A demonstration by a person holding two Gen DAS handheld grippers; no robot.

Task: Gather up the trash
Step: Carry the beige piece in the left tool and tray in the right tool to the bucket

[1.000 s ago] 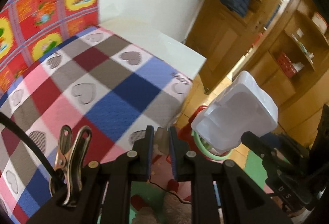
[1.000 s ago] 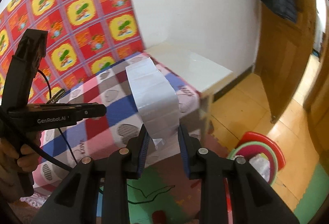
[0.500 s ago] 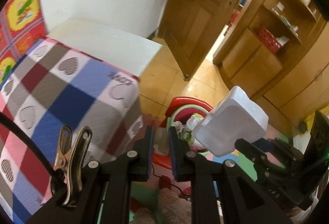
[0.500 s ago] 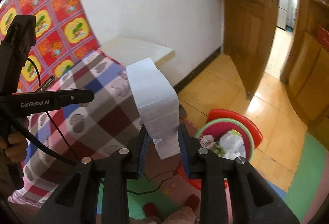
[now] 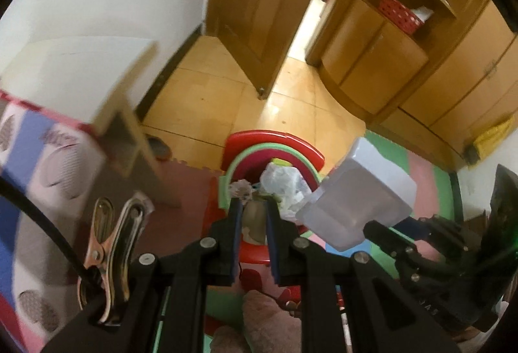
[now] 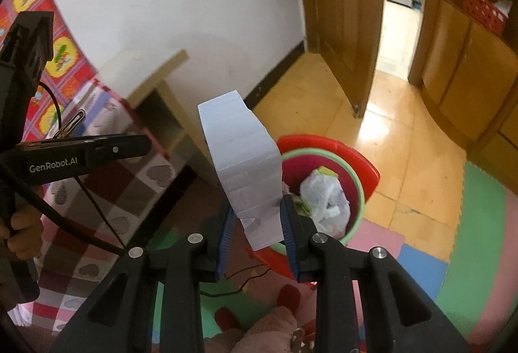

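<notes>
My left gripper (image 5: pixel 252 207) is shut on a small pale scrap (image 5: pixel 254 218) pinched between its pads. It hangs over a red trash bin (image 5: pixel 275 139) with a green inner rim that holds a crumpled white bag (image 5: pixel 281 181). My right gripper (image 6: pixel 259 207) is shut on a white plastic box (image 6: pixel 246 165) that sticks up out of its jaws. That box (image 5: pixel 359 204) also shows at the right of the left wrist view, beside the bin. In the right wrist view the bin (image 6: pixel 327 146) lies just behind and to the right of the box, and the left gripper (image 6: pixel 142 146) reaches in from the left.
A bed with a checked heart blanket (image 5: pixel 48 159) (image 6: pixel 106 191) fills the left. A white side table (image 6: pixel 145 68) stands against the wall. A wooden door and cabinets (image 5: pixel 372 61) are beyond. Coloured foam mats (image 6: pixel 479 223) cover the floor; a pink plush slipper (image 6: pixel 268 330) is below.
Both grippers swung away from the bed and tipped down toward the floor. The bin went from the lower edge to just ahead of the fingers. Both grips stayed the same.
</notes>
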